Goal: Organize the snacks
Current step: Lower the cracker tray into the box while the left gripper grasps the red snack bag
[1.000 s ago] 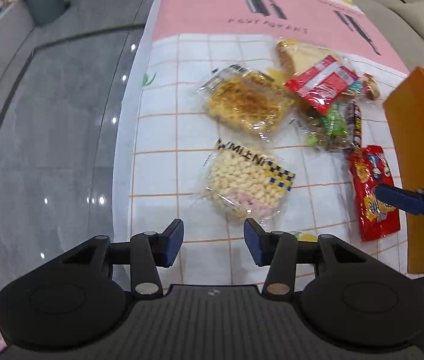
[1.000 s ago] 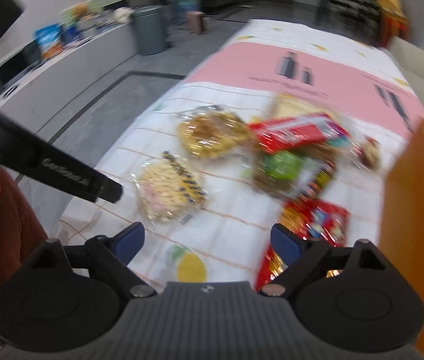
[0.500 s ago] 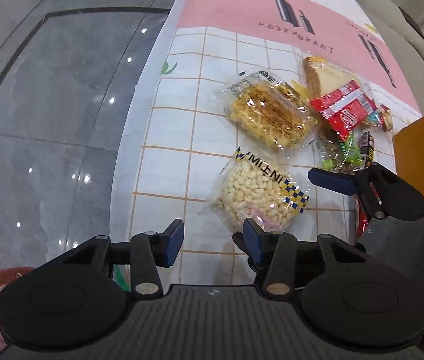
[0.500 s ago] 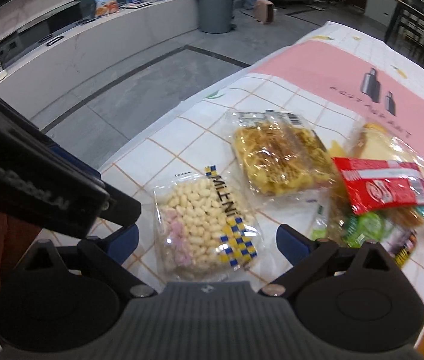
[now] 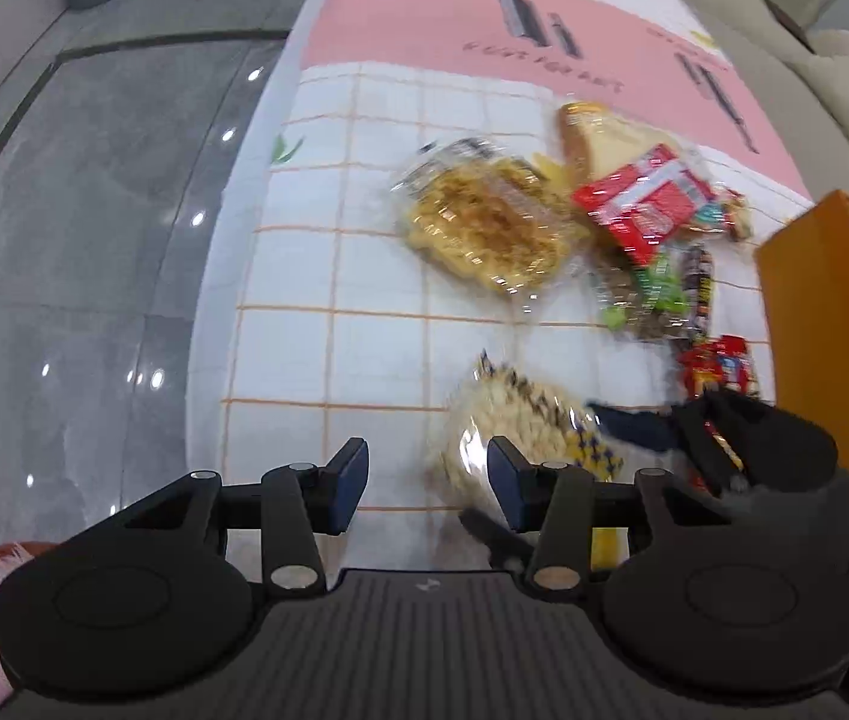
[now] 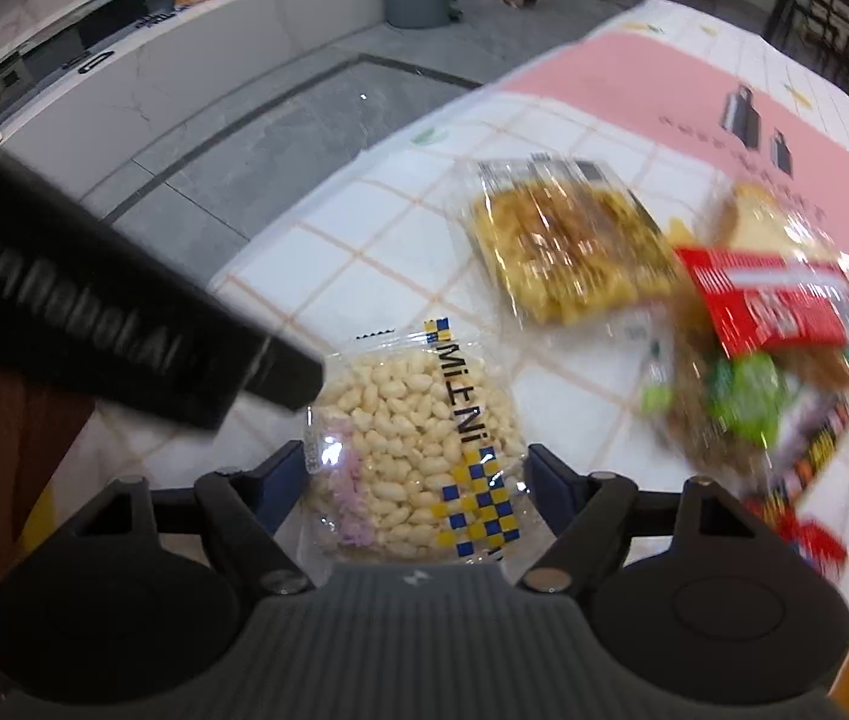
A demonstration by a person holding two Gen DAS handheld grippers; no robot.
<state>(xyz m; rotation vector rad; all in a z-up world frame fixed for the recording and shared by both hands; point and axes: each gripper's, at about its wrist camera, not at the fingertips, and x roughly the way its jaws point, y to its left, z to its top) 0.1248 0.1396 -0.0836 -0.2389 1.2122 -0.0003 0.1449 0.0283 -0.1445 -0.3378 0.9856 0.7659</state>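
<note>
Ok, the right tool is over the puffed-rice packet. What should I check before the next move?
1. Puffed-rice packet sits between the right tool's jaws, which have just been closing: ok.
2. Pads firmly pressing the wrapper: cannot tell.
3. Left tool open and empty: ok.
4. Clearance between the two tools: cannot tell, they crowd each other beside the packet.
5. Neighbouring yellow snack packet clear of the jaws: ok.
6. Orange box has room inside: cannot tell, only its outer wall shows.
</note>
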